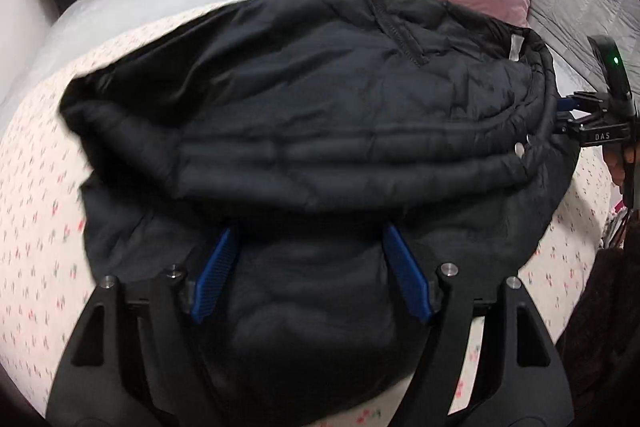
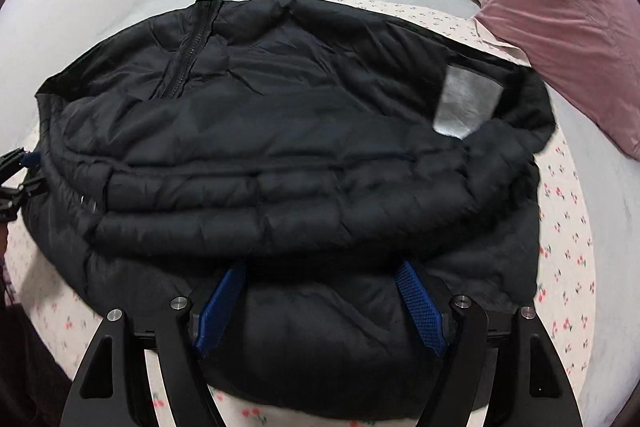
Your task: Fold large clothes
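On the bed, across the middle of both wrist views, a black quilted jacket is seen lying folded over on itself on the cherry-print sheet. The left gripper is shown with its blue fingers spread apart, padded fabric bulging between them but not pinched; the right gripper stands likewise, fingers apart. A fold appears just laid and let go. Next, a fresh hold on an edge is judged necessary, so that the bundle can be halved again or smoothed flat.
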Demonstrator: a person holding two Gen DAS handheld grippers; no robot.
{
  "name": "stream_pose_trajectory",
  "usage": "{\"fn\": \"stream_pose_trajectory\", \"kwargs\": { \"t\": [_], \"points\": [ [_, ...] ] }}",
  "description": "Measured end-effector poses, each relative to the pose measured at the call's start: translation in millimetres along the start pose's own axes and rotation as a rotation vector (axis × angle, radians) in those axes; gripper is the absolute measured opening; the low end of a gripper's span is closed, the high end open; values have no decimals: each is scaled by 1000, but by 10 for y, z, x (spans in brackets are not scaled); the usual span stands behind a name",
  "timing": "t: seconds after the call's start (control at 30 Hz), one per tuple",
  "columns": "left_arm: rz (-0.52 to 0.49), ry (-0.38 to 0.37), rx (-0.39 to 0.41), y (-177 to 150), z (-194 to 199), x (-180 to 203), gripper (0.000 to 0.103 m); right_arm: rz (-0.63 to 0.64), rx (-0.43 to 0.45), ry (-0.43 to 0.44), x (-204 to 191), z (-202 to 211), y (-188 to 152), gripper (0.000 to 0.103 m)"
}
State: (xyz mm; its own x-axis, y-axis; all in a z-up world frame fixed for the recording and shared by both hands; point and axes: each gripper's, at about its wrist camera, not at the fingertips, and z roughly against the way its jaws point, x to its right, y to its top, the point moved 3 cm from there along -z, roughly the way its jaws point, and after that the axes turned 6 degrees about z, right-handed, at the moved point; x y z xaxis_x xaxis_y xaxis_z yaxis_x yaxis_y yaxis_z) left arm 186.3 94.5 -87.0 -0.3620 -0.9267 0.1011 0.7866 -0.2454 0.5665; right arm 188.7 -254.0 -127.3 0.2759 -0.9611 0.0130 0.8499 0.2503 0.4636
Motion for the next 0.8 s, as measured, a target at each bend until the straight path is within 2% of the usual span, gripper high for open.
{"fn": "stream_pose_trajectory", "kwargs": {
  "t": [0.1,0.2,0.27,0.3,0.33,0.4,0.43,0.47,0.53,0.6,0.8],
  "points": [
    [19,-42,52,193,-48,22,74,-14,23,36,-43,-52,191,78],
    [100,-139,138,407,-63,-76,74,-27,89,94,-44,-90,398,78],
    [215,-185,201,497,-73,-264,74,-74,140,125,22,-126,527,78],
    [308,-185,247,523,-85,-429,74,-105,170,136,63,-125,586,77],
    [367,-168,278,510,-81,-537,74,-154,222,152,129,-123,639,77],
    [496,-32,340,447,-40,-823,74,-280,333,176,297,-94,691,77],
    [549,53,361,410,6,-960,74,-354,375,151,398,-87,697,77],
    [584,89,378,380,54,-1067,74,-432,414,93,534,-62,674,77],
    [626,121,388,319,159,-1201,74,-506,450,25,736,-6,606,77],
    [643,161,364,263,265,-1259,74,-544,444,-6,884,77,522,77],
    [636,108,277,9,448,-1193,74,-615,463,-29,1286,555,-2,78]
  ]
}}
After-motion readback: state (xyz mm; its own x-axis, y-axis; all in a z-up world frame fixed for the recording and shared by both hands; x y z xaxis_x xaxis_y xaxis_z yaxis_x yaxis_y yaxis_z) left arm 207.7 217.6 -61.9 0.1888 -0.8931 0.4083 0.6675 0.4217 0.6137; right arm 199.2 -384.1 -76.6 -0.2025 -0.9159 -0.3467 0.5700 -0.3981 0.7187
